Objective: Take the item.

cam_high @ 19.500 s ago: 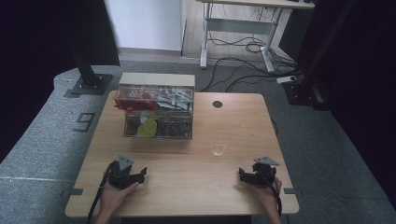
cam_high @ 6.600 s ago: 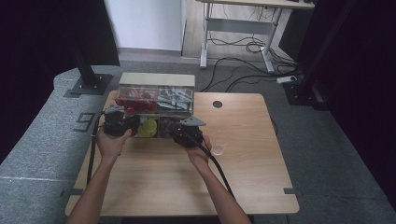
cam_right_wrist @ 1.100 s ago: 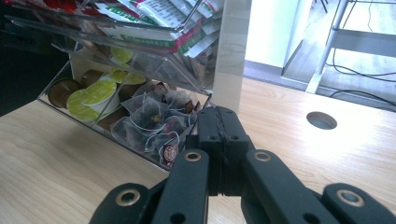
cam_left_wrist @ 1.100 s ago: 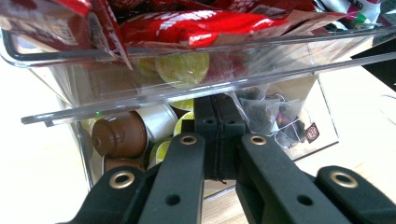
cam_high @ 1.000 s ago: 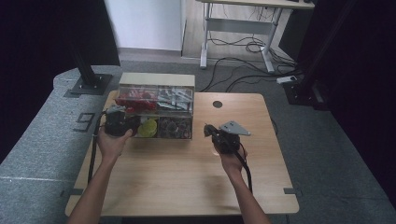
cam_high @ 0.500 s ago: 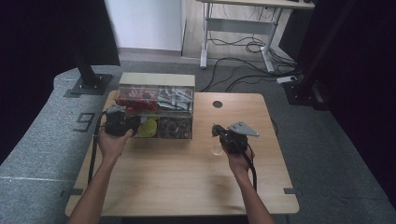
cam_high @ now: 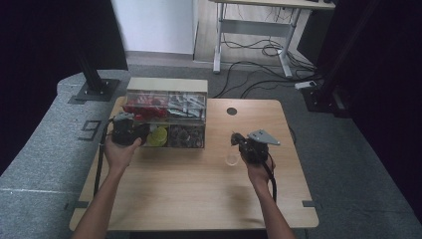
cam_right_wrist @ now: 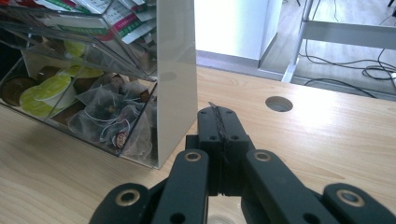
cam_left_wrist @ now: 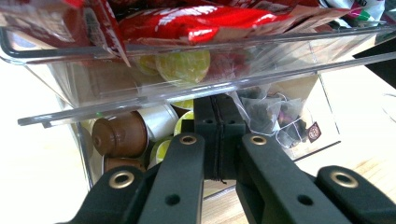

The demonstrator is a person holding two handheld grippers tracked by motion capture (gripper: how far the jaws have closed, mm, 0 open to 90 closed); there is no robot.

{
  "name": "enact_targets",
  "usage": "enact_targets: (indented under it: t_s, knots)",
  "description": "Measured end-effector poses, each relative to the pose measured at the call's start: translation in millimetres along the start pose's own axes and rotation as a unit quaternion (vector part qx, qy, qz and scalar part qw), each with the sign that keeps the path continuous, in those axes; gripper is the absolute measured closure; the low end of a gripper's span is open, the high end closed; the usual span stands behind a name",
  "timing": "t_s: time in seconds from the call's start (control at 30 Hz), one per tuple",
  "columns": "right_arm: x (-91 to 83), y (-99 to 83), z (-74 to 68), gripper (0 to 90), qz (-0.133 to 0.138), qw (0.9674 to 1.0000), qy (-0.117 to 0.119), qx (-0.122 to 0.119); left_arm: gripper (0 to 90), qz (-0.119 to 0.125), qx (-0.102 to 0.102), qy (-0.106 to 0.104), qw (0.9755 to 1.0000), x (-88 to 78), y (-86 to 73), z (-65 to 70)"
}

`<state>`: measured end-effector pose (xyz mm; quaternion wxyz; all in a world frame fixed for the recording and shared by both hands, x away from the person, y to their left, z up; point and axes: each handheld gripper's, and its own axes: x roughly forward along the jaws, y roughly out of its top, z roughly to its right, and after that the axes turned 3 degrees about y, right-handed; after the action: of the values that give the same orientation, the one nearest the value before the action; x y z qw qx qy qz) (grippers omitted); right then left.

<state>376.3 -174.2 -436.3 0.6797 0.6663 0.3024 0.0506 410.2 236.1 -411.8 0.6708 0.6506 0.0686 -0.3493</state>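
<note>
Two grippers: both yours, both clenched on nothing.
Left gripper [cam_high: 142,133]: your jaws sit pressed together at the clear box's [cam_high: 166,85] lower left compartment, by the coffee pods [cam_left_wrist: 119,135].
Clear box: back left of the table [cam_high: 199,194].
Right gripper [cam_high: 234,140]: clenched above a small clear cup [cam_high: 231,159], apart from the box.

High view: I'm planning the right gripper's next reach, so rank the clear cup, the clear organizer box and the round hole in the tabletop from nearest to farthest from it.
From the right gripper:
1. Clear cup, just below its jaws, toward the person.
2. Round hole, straight beyond the gripper, near the table's far edge.
3. Clear organizer box, off to its left; its near corner is only a little farther than the hole.
</note>
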Motion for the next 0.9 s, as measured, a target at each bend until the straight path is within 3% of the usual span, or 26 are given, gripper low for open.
enact_targets:
  t_s: [0.23, 0.4, 0.73, 0.9]
  knots:
    - [3.4, -2.1, 3.4, 88.4, -0.004, 1.0, -0.004, 0.002, 89.6, 0.0, -0.001, -0.001, 1.0, 0.1, -0.1, 0.3]
    - [5.1, -2.3, 3.6, 75.6, -0.008, 0.9999, -0.009, -0.006, 89.6, -0.001, 0.0, -0.001, 1.0, 0.7, -0.2, 1.0]
    - [2.8, -5.3, 4.0, 69.6, -0.005, 0.9999, -0.008, -0.004, 89.6, -0.001, 0.0, -0.003, 1.0, 1.5, -0.6, 2.7]
    - [0.1, -11.0, 3.7, 65.2, 0.001, 1.0, 0.005, 0.004, 89.8, 0.0, -0.002, -0.003, 1.0, 2.0, -2.5, 2.1]
